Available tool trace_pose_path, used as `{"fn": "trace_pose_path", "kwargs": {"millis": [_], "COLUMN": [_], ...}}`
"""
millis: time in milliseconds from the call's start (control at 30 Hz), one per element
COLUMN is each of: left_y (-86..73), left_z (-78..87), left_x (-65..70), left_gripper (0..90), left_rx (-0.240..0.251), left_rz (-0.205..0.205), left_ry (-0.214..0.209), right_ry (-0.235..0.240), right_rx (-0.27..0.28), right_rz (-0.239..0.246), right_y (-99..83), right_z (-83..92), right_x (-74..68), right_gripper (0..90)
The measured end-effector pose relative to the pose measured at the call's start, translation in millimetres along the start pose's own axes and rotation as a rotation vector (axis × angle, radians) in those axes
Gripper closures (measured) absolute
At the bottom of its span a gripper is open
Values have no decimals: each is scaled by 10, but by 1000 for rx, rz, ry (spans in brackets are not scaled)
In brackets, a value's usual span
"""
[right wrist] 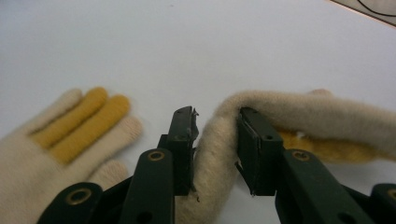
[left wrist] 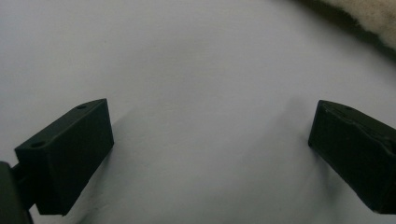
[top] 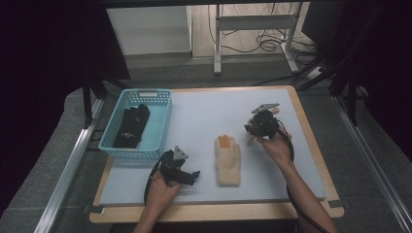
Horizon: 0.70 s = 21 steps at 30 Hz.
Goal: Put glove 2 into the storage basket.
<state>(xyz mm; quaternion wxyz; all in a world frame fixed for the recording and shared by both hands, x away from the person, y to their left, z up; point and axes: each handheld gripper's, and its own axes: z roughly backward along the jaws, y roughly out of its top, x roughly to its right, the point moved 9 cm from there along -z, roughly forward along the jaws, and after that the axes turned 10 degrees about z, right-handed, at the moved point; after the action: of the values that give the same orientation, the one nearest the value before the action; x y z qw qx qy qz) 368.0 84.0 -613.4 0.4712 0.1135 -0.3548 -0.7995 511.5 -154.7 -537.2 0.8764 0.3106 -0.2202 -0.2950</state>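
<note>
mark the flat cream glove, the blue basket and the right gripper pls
flat cream glove [top: 228,162], high view, on the palm of the glove.
blue basket [top: 111,142], high view, on its front left rim.
right gripper [right wrist: 215,123], right gripper view, between its jaw tips, where a second cream glove sits.

Dim room, dark curtains [top: 43,58] at both sides. Grey floor [top: 43,170] around wooden table [top: 311,141]. Beyond: white wall [top: 150,29], metal stand [top: 252,34], loose cables [top: 269,43].
</note>
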Motion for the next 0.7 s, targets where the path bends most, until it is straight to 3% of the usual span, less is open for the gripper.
{"fn": "trace_pose_path", "kwargs": {"millis": [333, 467, 700], "left_y": [0, 0, 1], "left_z": [1, 0, -1], "left_x": [-1, -1, 1], "left_gripper": [7, 6, 6], "left_rx": [1, 1, 2], "left_rz": [-3, -3, -1], "left_ry": [1, 1, 0], "right_ry": [76, 73, 60], "right_rx": [39, 52, 36], "right_rz": [8, 6, -12], "right_y": [270, 306, 212], "right_z": [-192, -180, -275], "right_x": [-203, -156, -1], "right_gripper": [529, 514, 512]}}
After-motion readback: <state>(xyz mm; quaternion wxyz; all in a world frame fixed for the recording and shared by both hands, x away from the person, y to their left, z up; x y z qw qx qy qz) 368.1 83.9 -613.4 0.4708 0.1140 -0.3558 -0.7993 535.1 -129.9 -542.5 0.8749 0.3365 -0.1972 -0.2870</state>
